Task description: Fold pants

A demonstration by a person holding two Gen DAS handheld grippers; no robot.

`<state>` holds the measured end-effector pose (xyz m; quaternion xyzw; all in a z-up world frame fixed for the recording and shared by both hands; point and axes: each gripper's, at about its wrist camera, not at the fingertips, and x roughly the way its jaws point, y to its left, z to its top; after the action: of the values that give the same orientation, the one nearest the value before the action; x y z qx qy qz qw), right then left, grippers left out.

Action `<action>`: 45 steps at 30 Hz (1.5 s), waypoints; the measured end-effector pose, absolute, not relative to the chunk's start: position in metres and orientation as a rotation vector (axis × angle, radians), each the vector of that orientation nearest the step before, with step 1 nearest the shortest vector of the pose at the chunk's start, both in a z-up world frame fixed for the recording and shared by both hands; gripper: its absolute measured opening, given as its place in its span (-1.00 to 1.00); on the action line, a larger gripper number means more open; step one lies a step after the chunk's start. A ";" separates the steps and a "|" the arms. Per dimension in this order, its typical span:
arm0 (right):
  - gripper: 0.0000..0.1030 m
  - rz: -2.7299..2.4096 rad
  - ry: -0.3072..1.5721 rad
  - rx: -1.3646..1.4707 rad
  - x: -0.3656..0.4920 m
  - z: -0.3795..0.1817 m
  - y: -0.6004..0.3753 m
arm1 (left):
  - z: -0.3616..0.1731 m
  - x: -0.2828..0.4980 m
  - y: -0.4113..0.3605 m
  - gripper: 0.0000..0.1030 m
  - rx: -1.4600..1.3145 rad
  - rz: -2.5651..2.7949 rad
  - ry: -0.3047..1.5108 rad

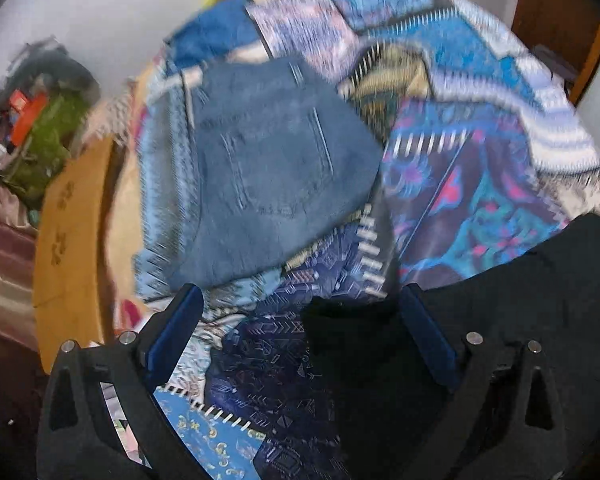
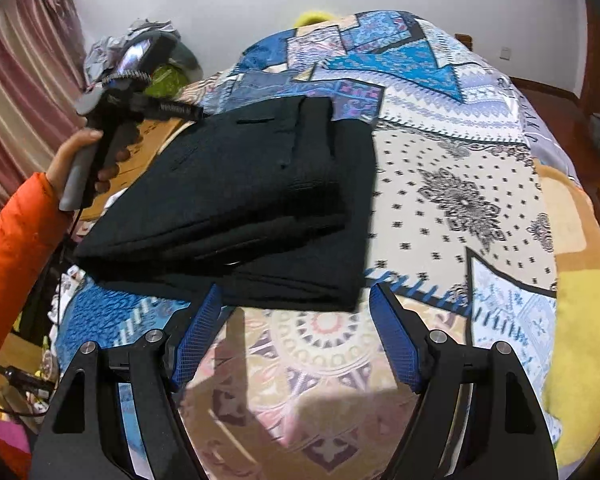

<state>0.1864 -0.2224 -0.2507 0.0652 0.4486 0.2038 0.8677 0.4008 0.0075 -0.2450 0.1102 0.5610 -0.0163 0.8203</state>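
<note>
Black pants [image 2: 252, 208] lie folded in a thick stack on the patterned bedspread [image 2: 460, 184]. My right gripper [image 2: 296, 300] is open and empty just in front of the stack's near edge. My left gripper [image 1: 302, 300] is open, hovering over the bed; the black pants [image 1: 520, 320] show at its lower right, a black fold between its fingers. Folded blue jeans [image 1: 268, 168] lie ahead of it. The left gripper's handle [image 2: 100, 140], held by a hand in an orange sleeve, shows at the stack's far left in the right wrist view.
A wooden bed frame [image 1: 68, 240] runs along the bed's left side. Clutter with green and orange items [image 1: 40, 128] sits by the wall. A yellow blanket [image 2: 580, 340] lies at the right edge. Curtains [image 2: 16, 80] hang at left.
</note>
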 end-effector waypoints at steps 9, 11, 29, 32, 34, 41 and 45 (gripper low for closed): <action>0.45 0.354 0.929 0.149 0.192 -0.244 -0.241 | -0.258 0.360 0.043 0.94 0.149 -0.110 1.226; 0.45 0.332 0.911 0.146 0.189 -0.239 -0.245 | -0.258 0.340 0.055 0.94 0.130 -0.111 1.237; 0.45 0.370 0.826 0.090 0.171 -0.210 -0.233 | -0.225 0.191 0.048 0.93 -0.087 -0.249 1.223; 0.45 0.387 0.822 0.065 0.172 -0.209 -0.228 | -0.210 0.195 0.045 0.93 -0.062 -0.220 1.165; 0.45 0.399 0.818 0.049 0.178 -0.207 -0.224 | -0.196 0.203 0.043 0.93 -0.065 -0.216 1.118; 0.44 0.416 0.795 0.024 0.214 -0.203 -0.219 | -0.177 0.245 0.024 0.93 -0.050 -0.291 1.038; 0.36 0.447 0.831 0.067 0.247 -0.209 -0.217 | -0.192 0.274 0.005 0.80 -0.025 -0.329 1.084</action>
<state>0.2468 -0.2173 -0.2095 0.0322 0.4002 0.2151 0.8902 0.2743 0.0052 -0.1917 -0.0120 0.5135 -0.1556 0.8438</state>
